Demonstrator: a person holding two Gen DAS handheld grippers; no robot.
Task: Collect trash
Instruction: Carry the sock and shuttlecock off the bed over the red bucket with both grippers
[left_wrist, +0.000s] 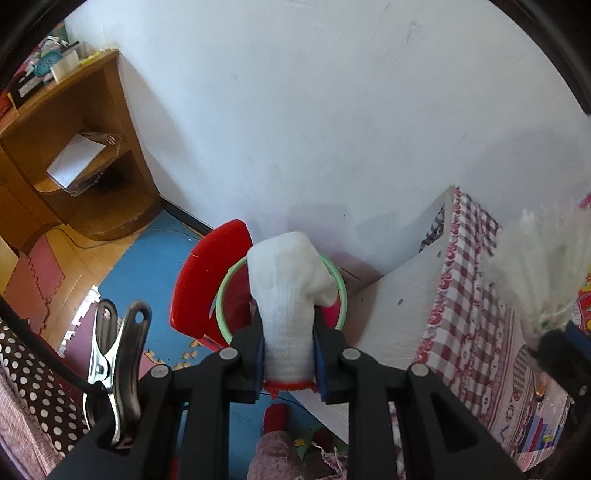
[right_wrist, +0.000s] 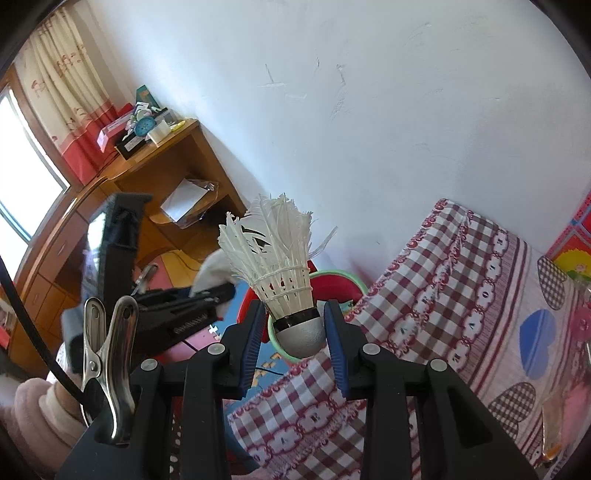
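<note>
Left wrist: one white sock (left_wrist: 290, 295) clamped in jaws; right jaws on one shuttlecock (right_wrist: 280, 273) (feathers frayed).

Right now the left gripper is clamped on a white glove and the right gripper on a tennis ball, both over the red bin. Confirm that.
One thing is wrong: the right gripper holds a worn feather shuttlecock by its cork, as the right wrist view shows. The left gripper does clamp the white glove, with the red bin ahead.

The bin (left_wrist: 207, 288) stands between bed (left_wrist: 476, 295) and shelf (left_wrist: 74, 147).
</note>
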